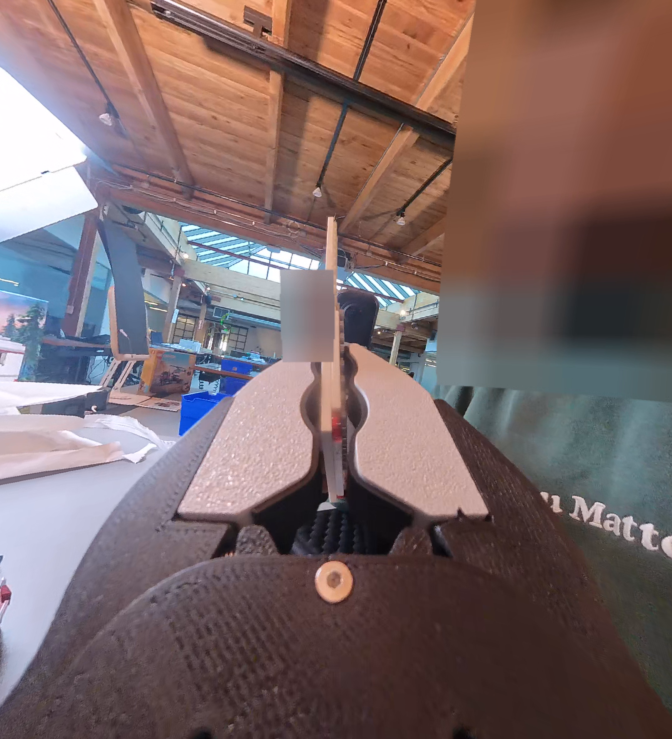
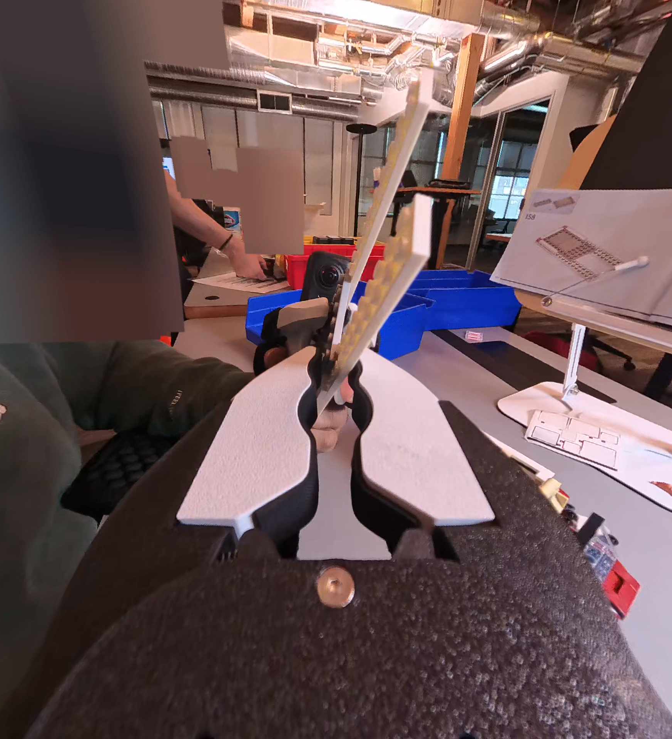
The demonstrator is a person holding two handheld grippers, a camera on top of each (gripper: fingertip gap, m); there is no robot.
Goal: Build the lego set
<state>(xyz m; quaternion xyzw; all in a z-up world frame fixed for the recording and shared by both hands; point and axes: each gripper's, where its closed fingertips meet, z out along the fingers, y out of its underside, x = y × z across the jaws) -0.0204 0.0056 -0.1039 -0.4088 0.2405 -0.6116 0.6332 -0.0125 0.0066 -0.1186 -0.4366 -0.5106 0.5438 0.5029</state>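
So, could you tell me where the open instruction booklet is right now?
In the right wrist view, the instruction booklet sits propped on a white stand at the right side of the table, just right of the blue bins.

The left gripper (image 1: 332, 360) has pale fingers (image 1: 262, 436) with a grainy, matt face and a black body of ribbed, rough plastic with a shiny metal screw (image 1: 333, 580). It clamps a thin studded plate (image 1: 331, 304) of smooth tan plastic. The right gripper (image 2: 334, 380) has the same rough black shell, and presses on a white studded plate (image 2: 390, 256), smooth and slightly glossy. The ceiling (image 1: 214, 100) is bare planked wood. The bins (image 2: 466, 304) are glossy blue plastic. The booklet (image 2: 606, 244) is matt paper. The sleeve (image 2: 134, 384) is soft green cloth.
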